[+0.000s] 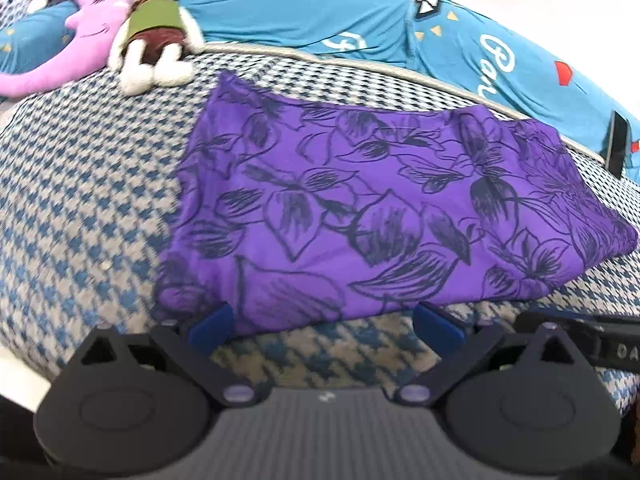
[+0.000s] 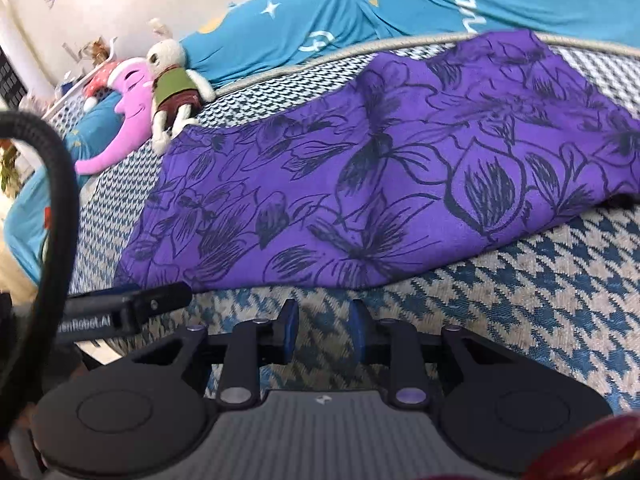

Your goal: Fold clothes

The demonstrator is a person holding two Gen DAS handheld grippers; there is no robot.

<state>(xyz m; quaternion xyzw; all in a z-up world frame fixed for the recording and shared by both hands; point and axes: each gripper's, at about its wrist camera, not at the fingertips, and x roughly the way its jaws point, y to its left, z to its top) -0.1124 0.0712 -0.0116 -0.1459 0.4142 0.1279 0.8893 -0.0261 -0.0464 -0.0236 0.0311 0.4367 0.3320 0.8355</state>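
Purple floral garment (image 1: 360, 216), spread flat

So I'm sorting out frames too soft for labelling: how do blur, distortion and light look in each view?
Left wrist: purple floral garment slightly soft, houndstooth cover smeared, strong fisheye bowing. Right wrist: garment print soft, blue bedding blurred, wall washed out; flat light in both, no glare.

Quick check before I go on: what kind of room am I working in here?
Most likely a bedroom. The purple floral garment lies on a houndstooth-patterned bed surface, with a blue printed duvet bunched behind it and a plush rabbit beside a pink moon cushion.
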